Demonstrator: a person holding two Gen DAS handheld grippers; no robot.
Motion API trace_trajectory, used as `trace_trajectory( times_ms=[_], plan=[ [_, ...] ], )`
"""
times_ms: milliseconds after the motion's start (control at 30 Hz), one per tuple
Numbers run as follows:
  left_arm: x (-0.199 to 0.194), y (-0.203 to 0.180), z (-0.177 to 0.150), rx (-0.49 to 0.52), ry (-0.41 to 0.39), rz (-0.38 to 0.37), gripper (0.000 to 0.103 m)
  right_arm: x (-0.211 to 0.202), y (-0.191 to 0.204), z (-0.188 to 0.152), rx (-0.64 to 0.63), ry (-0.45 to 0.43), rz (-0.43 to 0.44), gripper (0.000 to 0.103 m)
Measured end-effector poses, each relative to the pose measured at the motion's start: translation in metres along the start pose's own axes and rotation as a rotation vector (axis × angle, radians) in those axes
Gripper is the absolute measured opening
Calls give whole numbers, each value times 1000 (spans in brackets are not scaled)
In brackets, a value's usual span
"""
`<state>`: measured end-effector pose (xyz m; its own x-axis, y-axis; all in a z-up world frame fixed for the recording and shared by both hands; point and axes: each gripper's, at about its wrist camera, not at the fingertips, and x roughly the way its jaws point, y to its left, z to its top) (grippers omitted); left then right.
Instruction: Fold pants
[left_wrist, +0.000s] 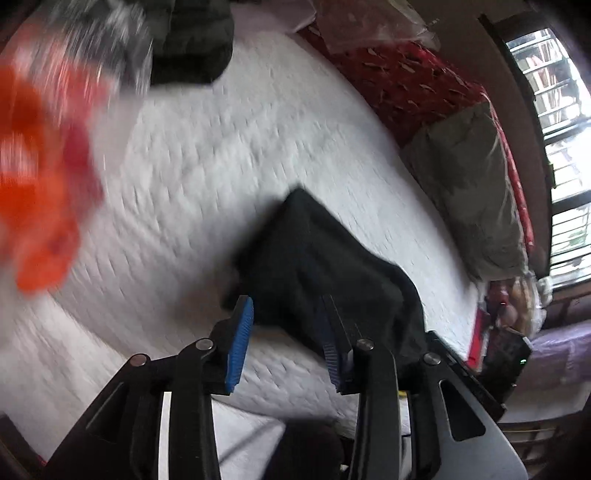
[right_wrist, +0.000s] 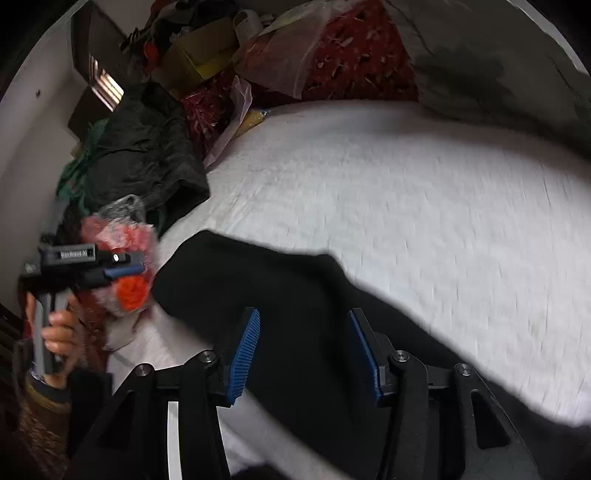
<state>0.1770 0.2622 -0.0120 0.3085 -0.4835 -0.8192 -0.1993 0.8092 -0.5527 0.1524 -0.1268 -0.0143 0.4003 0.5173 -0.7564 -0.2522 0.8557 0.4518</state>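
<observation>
Left wrist view: left gripper (left_wrist: 284, 332) angled steeply down toward a white quilted mattress (left_wrist: 229, 147), jaws parted, blue pads (left_wrist: 240, 343) clear of the cloth, nothing pinched. Black pants (left_wrist: 317, 273) lying in a folded heap just ahead of the fingertips and spilling toward the right finger (touching there or only overlapping in the picture, cannot tell). Orange and red blur (left_wrist: 40, 192) at the left edge, too smeared to name. Dark bundle of cloth (left_wrist: 192, 40) at the far end of the mattress, red patterned bedding (left_wrist: 406, 81) along the right side, an olive pillow (left_wrist: 469, 192) against it, a barred window (left_wrist: 557, 155) beyond.

Right wrist view: right gripper (right_wrist: 306, 354) also tipped downward, jaws apart, hovering over the pants (right_wrist: 288, 295) with the black cloth showing in the gap but not squeezed by either pad. Pants spread wide here across the near side of the mattress (right_wrist: 406, 184), running off the lower right. Only this view shows the left gripper (right_wrist: 122, 271) from outside, held level at the far left, and the hand (right_wrist: 61, 336) wrapped round its grey handle (fingers curled, sleeve cuff below). Behind it a red and white fuzzy thing (right_wrist: 122, 240), a green-black heap of clothes (right_wrist: 144, 147), and piled bags and boxes (right_wrist: 207, 51) by the wall.
</observation>
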Motion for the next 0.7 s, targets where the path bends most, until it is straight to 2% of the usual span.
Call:
trace_trajectory(
  times_ms=[67, 200, 300, 400, 433, 467, 533, 600, 700],
  plan=[
    [7, 6, -9, -60, 21, -49, 33, -3, -5, -16, 41, 4, 18, 51],
    [30, 17, -8, -205, 61, -81, 33, -19, -25, -44, 124, 5, 11, 51],
    [34, 26, -7, -323, 43, -129, 33, -40, -50, -61, 210, -4, -3, 51],
    [33, 25, -6, -349, 28, -148, 33, -80, -79, -83, 313, -65, 6, 51],
    [33, 25, -6, -349, 27, -132, 33, -95, -91, -92, 361, -92, 7, 53],
    [34, 24, -6, -351, 28, -118, 33, -104, -101, -99, 397, -107, -1, 59],
    [37, 25, -7, -368, 33, -109, 33, -123, -124, -114, 480, -132, -41, 64],
    [42, 22, -5, -385, 34, -93, 33, -138, -146, -131, 557, -154, -61, 64],
    [50, 20, -1, -390, 36, -73, 33, -150, -168, -151, 665, -193, -148, 64]
  ],
)
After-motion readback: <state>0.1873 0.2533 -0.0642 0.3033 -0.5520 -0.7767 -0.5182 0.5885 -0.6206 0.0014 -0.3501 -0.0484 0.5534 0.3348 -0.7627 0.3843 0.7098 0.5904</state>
